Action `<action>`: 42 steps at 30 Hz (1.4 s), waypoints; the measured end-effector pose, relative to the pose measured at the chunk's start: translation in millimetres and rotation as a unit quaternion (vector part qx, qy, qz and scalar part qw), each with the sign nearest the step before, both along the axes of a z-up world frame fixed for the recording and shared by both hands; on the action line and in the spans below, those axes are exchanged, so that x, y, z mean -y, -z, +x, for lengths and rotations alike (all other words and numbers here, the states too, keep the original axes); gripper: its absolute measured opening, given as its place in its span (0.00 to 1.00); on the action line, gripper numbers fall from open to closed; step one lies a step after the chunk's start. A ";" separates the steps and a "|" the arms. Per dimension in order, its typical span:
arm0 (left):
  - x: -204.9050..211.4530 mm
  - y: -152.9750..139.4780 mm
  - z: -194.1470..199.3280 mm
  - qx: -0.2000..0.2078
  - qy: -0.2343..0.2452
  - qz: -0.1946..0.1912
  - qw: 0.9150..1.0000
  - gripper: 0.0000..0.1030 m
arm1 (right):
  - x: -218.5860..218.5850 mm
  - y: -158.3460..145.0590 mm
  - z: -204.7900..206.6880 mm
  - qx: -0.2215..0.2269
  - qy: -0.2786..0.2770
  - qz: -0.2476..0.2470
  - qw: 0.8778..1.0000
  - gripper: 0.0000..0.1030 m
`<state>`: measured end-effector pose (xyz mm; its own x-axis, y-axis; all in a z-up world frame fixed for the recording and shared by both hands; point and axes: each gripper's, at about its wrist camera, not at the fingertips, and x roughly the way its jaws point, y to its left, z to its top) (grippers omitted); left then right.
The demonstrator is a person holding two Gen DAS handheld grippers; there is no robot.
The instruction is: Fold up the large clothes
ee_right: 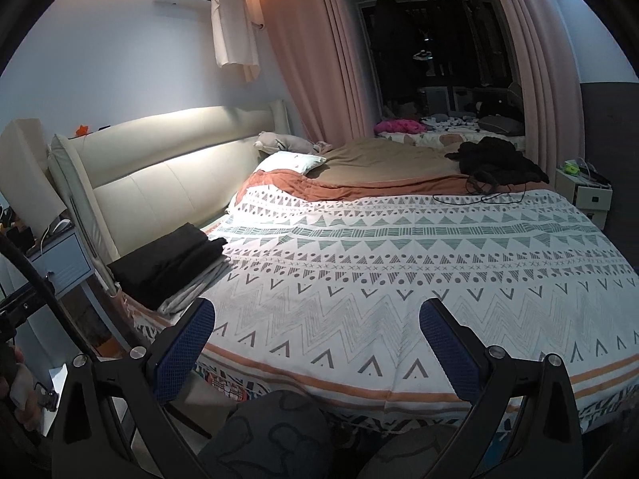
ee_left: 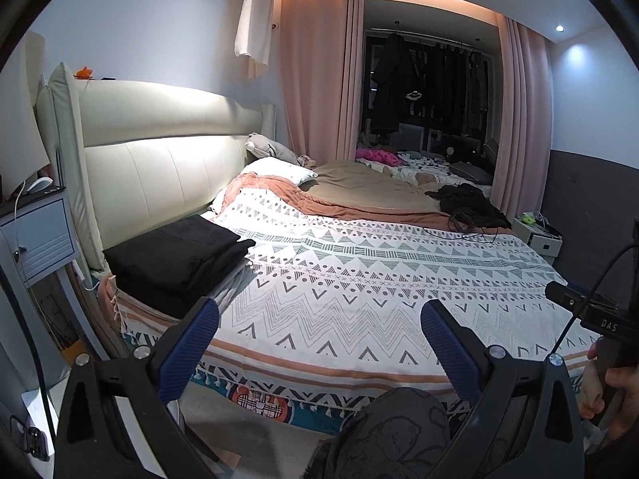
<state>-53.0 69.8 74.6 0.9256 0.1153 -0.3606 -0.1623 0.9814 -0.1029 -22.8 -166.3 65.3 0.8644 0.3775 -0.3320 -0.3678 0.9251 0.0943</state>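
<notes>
The bed (ee_left: 359,279) is covered by a white spread with grey and green zigzag and triangle bands (ee_right: 399,271). At its far side a brown blanket (ee_left: 359,187), a white pillow (ee_left: 279,169) and a loose heap of dark clothing (ee_left: 467,199) are seen, with a thin black cable trailing beside the heap. A cream padded headboard (ee_left: 159,151) is set along the left, and a blue-fronted nightstand (ee_left: 36,231) is placed beside it. Pink curtains (ee_left: 311,80) are drawn back from a dark window bay.

The folded black clothes (ee_left: 179,255) are stacked at the near left corner of the bed, against the headboard (a grey folded layer is visible beneath them). The stack appears flat and squared.

The left tongs (ee_left: 319,319) are held wide apart over the spread, gripping nothing. The right tongs (ee_right: 317,317) are likewise spread wide and unloaded.
</notes>
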 end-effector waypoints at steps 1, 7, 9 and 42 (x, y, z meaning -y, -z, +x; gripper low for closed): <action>-0.1 0.7 -0.3 -0.002 0.000 0.000 1.000 1.00 | -0.4 0.1 -0.3 -0.002 0.000 0.002 1.000 1.00; -1.3 2.8 -2.6 -0.004 -0.001 -0.004 1.000 1.00 | -0.5 0.4 0.5 -0.008 -0.002 0.003 1.000 0.99; -1.0 3.0 -2.7 -0.004 -0.001 -0.002 1.000 1.00 | 1.9 -0.1 1.0 -0.007 -0.004 0.003 1.000 0.99; -2.2 6.2 -6.1 -0.008 -0.019 -0.005 1.000 1.00 | 0.2 1.2 2.6 -0.028 0.000 0.011 1.000 0.99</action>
<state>-59.1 72.0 68.4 0.9148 0.1463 -0.3766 -0.2009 0.9735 -0.1097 -20.2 -166.4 64.1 0.8442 0.3855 -0.3724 -0.3618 0.9225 0.1347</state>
